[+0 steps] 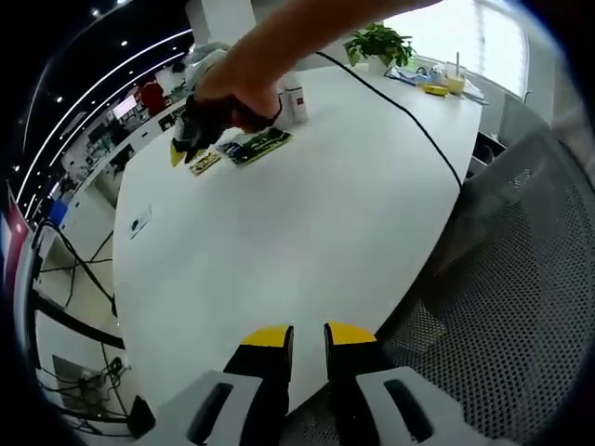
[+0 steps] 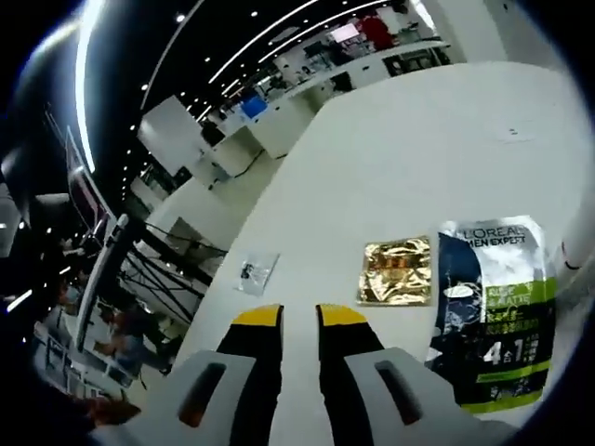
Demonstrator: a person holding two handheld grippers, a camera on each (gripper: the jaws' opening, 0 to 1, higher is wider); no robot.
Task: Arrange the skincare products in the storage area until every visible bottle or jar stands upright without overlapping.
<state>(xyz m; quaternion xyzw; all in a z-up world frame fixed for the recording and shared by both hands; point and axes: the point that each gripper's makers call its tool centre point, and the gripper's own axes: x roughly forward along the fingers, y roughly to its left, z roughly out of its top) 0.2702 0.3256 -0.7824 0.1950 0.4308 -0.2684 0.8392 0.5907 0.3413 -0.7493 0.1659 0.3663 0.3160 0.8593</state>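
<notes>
In the left gripper view, the left tongs (image 1: pixel 297 336) hover over the near edge of the white counter (image 1: pixel 307 223), jaws a small gap apart and empty. Far across it, the right tongs (image 1: pixel 186 147) sit beside a white bottle (image 1: pixel 294 100) standing upright. In the right gripper view, the right tongs (image 2: pixel 299 318) are slightly parted, empty, just beside a gold sachet (image 2: pixel 397 270) and a dark green packet (image 2: pixel 495 311) lying flat.
</notes>
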